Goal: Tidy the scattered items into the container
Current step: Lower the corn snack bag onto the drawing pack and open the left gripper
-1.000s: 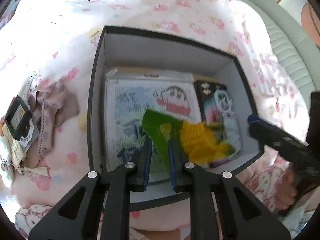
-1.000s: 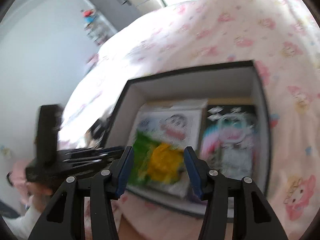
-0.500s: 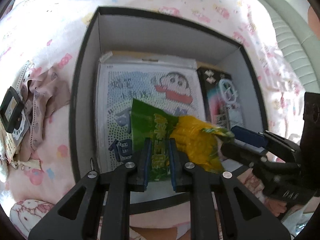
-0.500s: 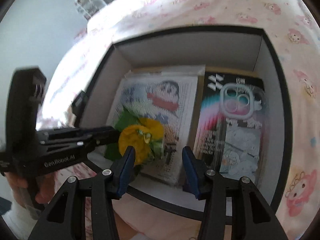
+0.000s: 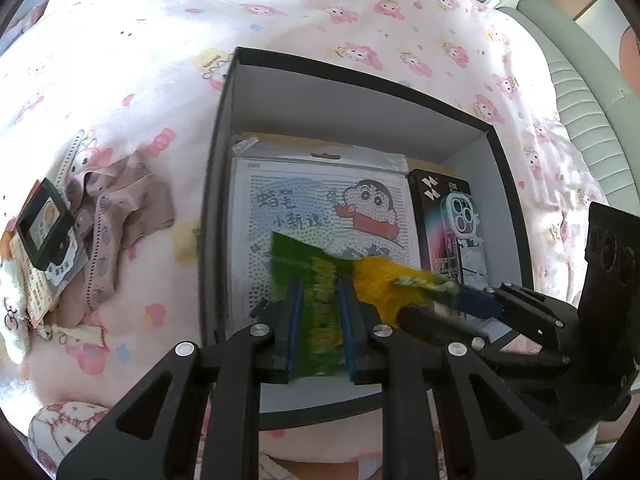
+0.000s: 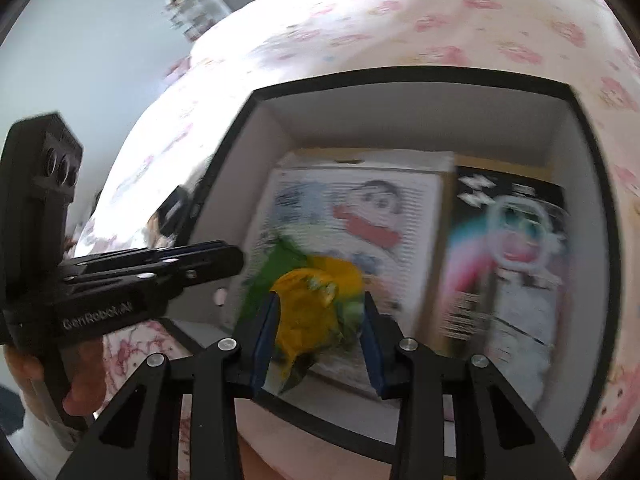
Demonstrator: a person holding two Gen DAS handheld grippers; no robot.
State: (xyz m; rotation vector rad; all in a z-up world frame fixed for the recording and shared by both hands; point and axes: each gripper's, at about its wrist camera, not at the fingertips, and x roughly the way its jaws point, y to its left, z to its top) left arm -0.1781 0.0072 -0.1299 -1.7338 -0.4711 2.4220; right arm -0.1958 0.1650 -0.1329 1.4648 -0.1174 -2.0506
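Our box (image 5: 224, 168) sits on the pink cartoon-print bed (image 5: 320, 8); left tongs (image 5: 320, 320) clamp the snack packet (image 5: 316, 280), right tongs (image 6: 318, 332) closing narrow around it.

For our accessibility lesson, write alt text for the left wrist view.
The left gripper pinches the green end of a green and yellow snack packet above an open dark box on a pink patterned bedspread, while the right gripper takes the yellow end. A cartoon card pack and phone case package lie inside.

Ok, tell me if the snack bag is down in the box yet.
Not yet. The snack bag hangs above the box, green end clamped in the left gripper, with the right gripper closing around its yellow end.
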